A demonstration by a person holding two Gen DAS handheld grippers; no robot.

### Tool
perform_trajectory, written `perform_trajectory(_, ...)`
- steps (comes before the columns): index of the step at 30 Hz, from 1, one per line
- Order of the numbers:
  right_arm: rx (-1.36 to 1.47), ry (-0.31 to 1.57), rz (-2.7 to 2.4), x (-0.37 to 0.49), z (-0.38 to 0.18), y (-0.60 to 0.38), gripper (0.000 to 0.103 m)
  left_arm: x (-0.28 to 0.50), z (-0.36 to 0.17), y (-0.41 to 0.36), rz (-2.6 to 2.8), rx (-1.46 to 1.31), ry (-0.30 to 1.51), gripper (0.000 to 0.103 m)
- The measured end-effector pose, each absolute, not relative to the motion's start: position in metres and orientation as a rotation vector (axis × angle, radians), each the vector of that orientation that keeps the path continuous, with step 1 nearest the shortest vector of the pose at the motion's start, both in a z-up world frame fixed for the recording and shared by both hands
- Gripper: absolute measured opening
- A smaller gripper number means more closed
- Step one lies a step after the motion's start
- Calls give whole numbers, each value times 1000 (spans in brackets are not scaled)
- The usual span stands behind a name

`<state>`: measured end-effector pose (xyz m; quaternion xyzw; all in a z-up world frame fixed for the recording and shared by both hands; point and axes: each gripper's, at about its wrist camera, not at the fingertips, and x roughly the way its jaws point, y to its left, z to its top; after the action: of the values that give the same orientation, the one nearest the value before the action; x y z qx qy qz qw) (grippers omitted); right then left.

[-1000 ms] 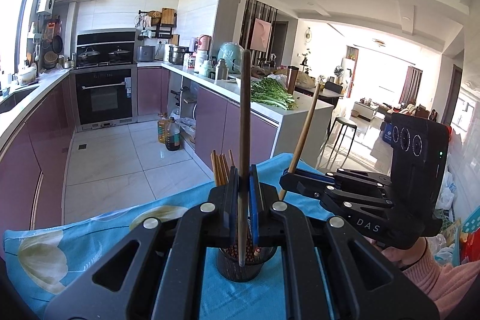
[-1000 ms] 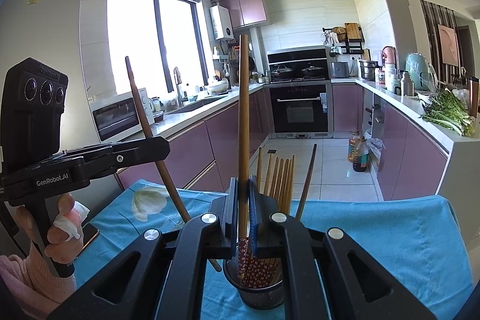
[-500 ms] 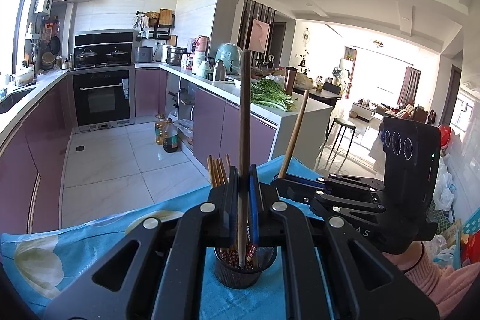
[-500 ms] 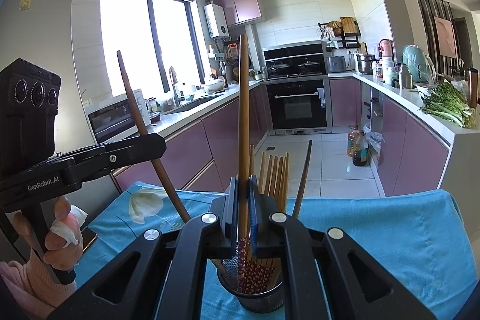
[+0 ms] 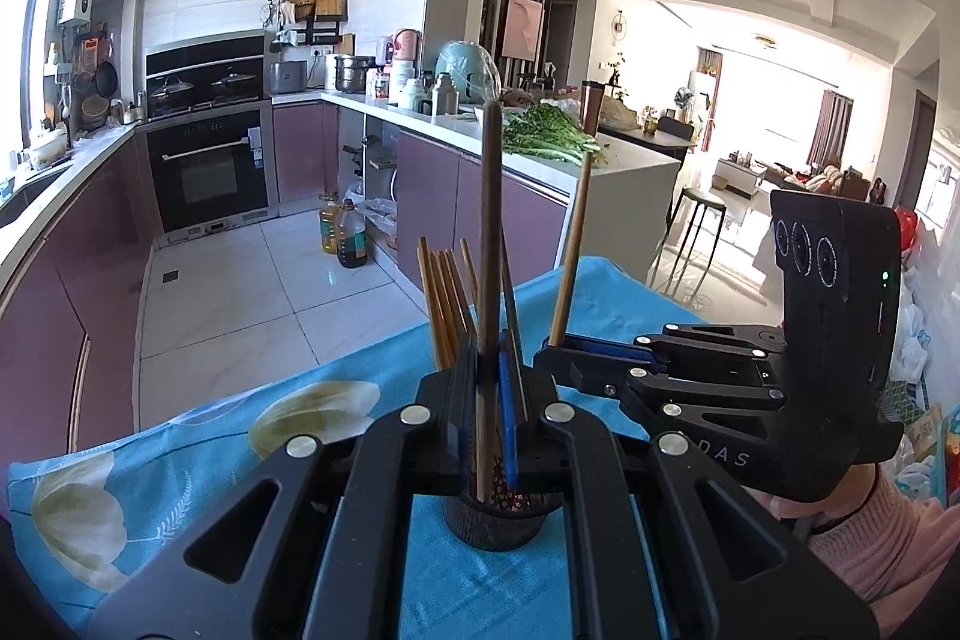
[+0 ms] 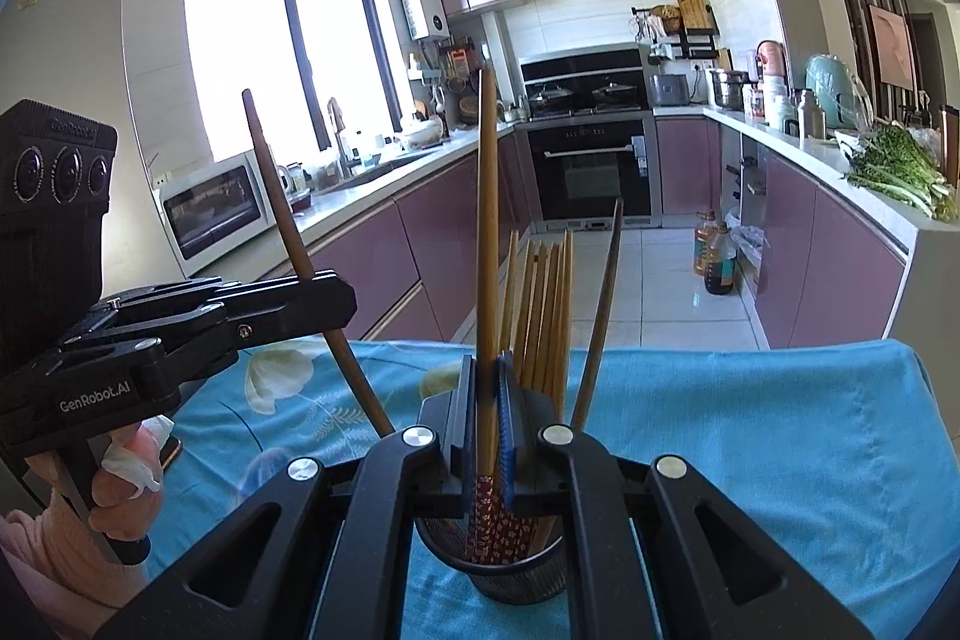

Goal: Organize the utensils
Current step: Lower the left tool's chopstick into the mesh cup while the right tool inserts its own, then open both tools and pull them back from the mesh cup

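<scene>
Left gripper (image 5: 491, 376) and right gripper (image 6: 487, 388) each clamp one chopstick (image 5: 491, 220); a tilted tip may snag the holder (image 6: 516, 574) rim.

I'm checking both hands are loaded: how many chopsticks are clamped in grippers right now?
2. One chopstick stands upright in the left gripper, one in the right gripper. Both are above the mesh holder, where more chopsticks stand, some partly hidden.

Your right gripper (image 6: 487, 400) clamps an upright chopstick (image 6: 486, 232) over the mesh holder (image 6: 516, 583); left gripper (image 6: 336, 295) w/ chopstick at 9 o'clock.
</scene>
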<state>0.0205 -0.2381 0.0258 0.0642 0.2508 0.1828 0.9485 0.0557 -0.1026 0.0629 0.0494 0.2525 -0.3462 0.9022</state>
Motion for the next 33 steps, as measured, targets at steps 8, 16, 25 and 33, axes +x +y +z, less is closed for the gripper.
perform_trajectory(8,120,598,374,30,5,-232,6,68,35,-110,-758,169,643,8)
perform_trajectory(16,135,612,357,38,2,-231,7,89,19,-117,-747,177,694,9)
perform_trajectory(25,164,620,341,43,-2,-239,10,102,-2,-117,-731,148,731,24)
perform_trajectory(33,129,564,337,17,-1,-230,48,80,0,-78,-642,59,632,50)
